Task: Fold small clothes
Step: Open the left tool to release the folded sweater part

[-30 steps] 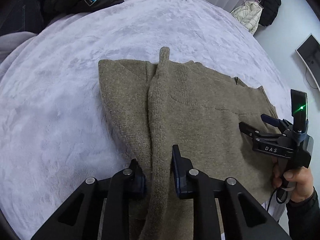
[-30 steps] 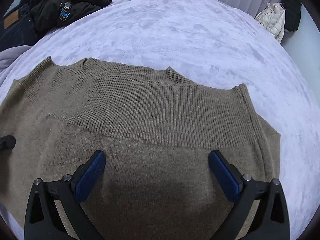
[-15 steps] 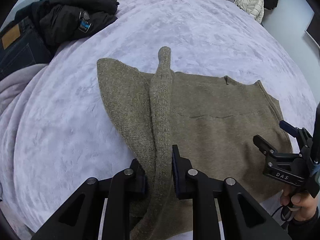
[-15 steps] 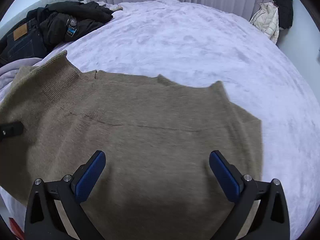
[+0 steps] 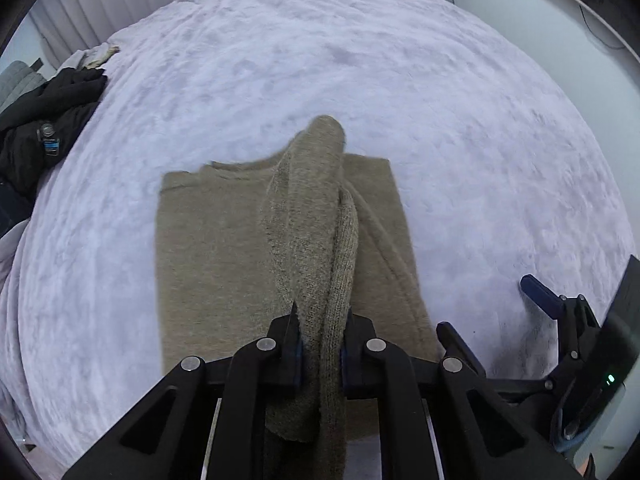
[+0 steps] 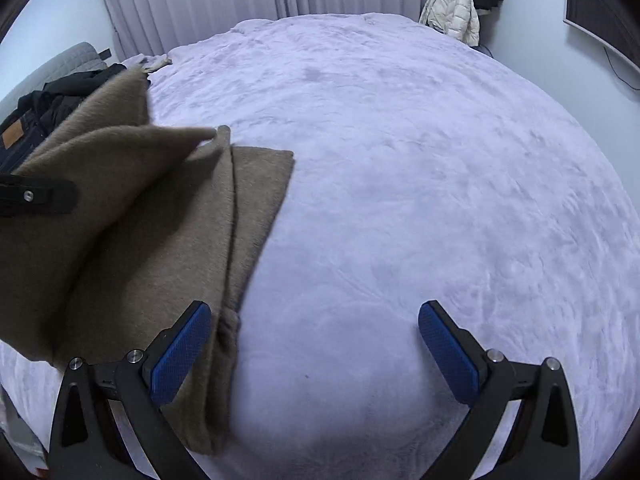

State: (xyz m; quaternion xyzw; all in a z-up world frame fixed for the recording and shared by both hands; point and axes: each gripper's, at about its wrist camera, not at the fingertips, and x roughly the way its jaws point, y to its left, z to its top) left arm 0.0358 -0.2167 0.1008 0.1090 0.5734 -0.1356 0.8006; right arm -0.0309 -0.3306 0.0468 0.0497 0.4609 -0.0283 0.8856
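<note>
Olive-brown knit, a small sweater (image 5: 224, 248), lies on the bed (image 5: 460, 128), which is covered with a pale lilac plush blanket. Most of the sweater rests flat on the blanket as a rough rectangle, with a second layer showing along its right edge. One part of it is raised off the flat part in a narrow ridge that runs toward the left tongs (image 5: 320, 354). Those tongs are clenched on that bunched strip, with cloth squeezed between the two black fingers (image 5: 290, 344) and hanging down below them.

The right tongs (image 6: 314, 354) are released, their blue pads (image 6: 448, 354) spread wide. They hover over bare blanket just beside the sweater's right edge. The left pad sits close against the folded edge; whether it touches the cloth I cannot tell. Nothing lies between the pads.

From the right side, the lifted flap of sweater stands up in a peak at the left.

A heap of dark clothes (image 5: 44, 128) sits at the far left of the bed, well apart from the sweater. A cream jacket (image 6: 452, 4) hangs by the far wall beside the curtains (image 6: 192, 4).
</note>
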